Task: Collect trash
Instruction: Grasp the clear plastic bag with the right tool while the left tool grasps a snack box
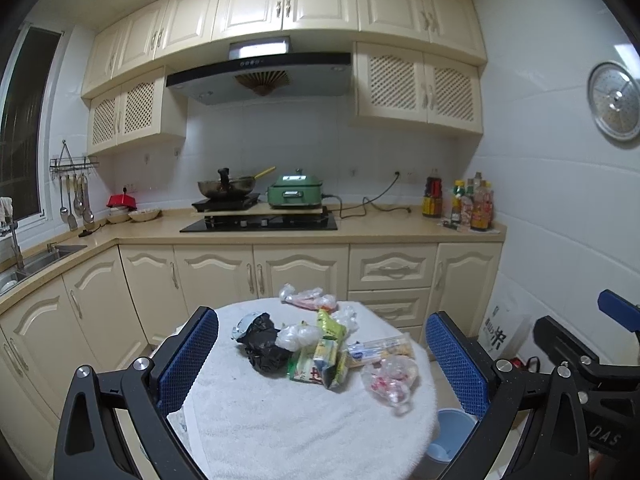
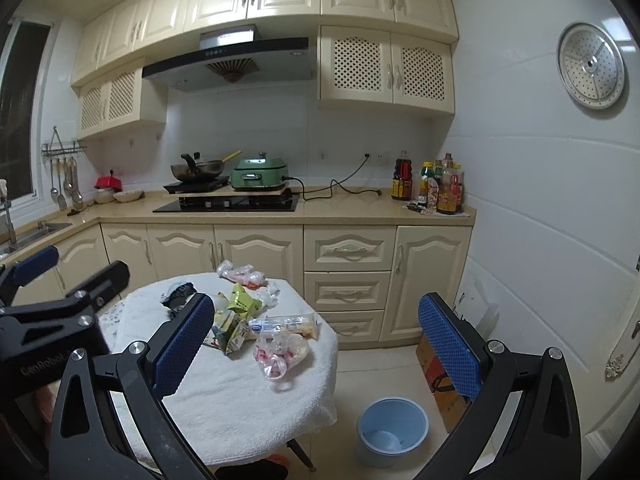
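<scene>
Trash (image 1: 320, 344) ahead, between left tongs (image 1: 322, 360) (spread)

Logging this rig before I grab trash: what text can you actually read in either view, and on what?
"GenRobot": left gripper body.
"DAS": right gripper body, cut off.
White bag by the wall: large print, unreadable.
Snack wrappers, bottle labels, hood panel: too small or blurred.

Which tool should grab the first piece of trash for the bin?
Probably right. The blue bin stands on the floor at the table's right side, in front of the right tool, and the clear crumpled bag lies at that edge. The left tool faces the pile's centre. Both are open.
</scene>
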